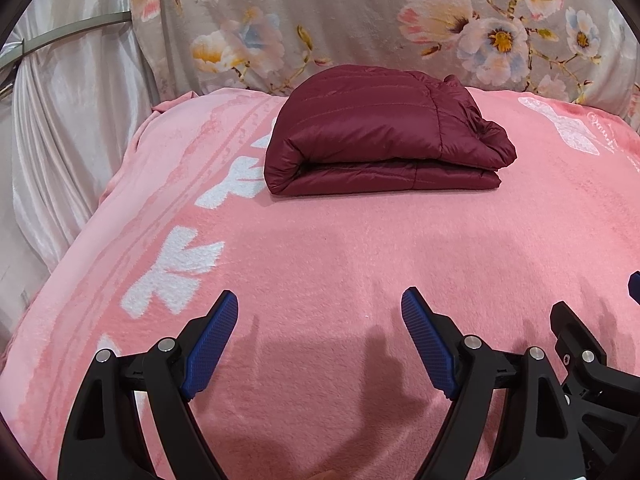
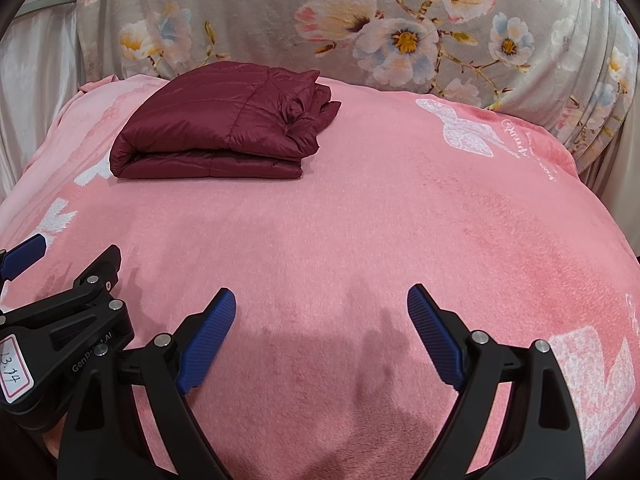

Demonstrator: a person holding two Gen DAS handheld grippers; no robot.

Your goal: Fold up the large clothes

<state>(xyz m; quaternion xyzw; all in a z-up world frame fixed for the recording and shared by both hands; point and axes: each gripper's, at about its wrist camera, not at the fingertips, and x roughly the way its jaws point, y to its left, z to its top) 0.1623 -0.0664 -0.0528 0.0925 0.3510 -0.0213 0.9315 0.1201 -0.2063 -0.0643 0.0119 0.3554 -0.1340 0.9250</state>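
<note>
Fingers (image 1: 424,336) wide apart, empty-handed.

Home bedroom: bed under pink fleece blanket (image 1: 320,248), floral cover (image 1: 360,20) behind (satin curtain (image 1: 60,120) at side).

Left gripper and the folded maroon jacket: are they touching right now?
Apart. The left wrist view shows the left gripper open, with a wide stretch of bare pink blanket between its fingertips and the folded maroon jacket.
</note>
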